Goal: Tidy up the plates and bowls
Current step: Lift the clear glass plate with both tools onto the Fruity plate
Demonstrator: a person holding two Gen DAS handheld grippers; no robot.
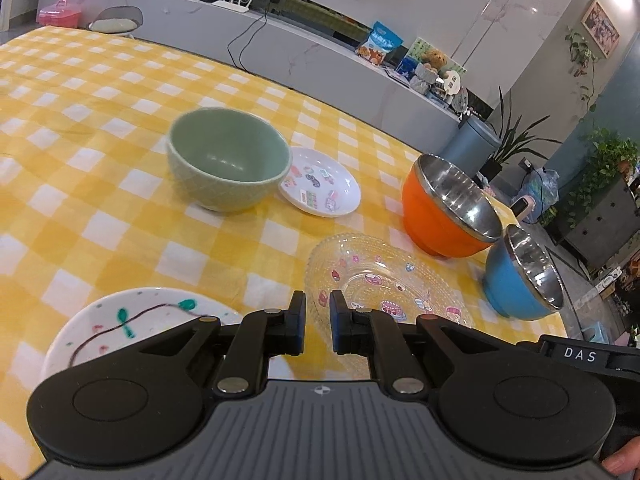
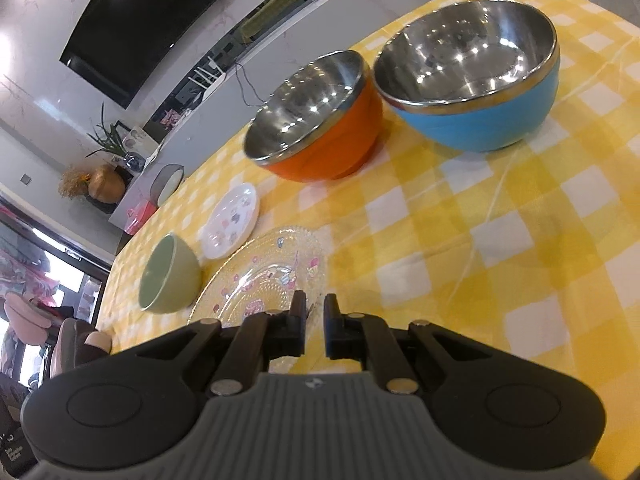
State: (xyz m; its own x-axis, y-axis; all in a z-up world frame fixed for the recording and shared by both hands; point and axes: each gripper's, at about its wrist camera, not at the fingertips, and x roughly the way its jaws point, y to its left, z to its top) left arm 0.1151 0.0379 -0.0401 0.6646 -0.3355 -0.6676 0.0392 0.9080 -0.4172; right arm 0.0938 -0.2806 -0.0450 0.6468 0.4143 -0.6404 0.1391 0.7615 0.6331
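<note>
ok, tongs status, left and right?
Left tongs: narrow gap, holding nothing, above the clear glass plate.
Right tongs: narrow gap, holding nothing.

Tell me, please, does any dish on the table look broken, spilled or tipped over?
Nothing stands out. The green bowl, orange bowl and blue bowl stand upright and empty, and the glass plate lies flat on the tablecloth.

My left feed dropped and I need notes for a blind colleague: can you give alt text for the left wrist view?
The left tool, fingers slightly apart and holding nothing, hovers over the near rim of a clear glass plate on a yellow checked tablecloth. Beyond lie a green bowl beside a small white plate, orange bowl and blue bowl at right, painted white plate near left.
</note>
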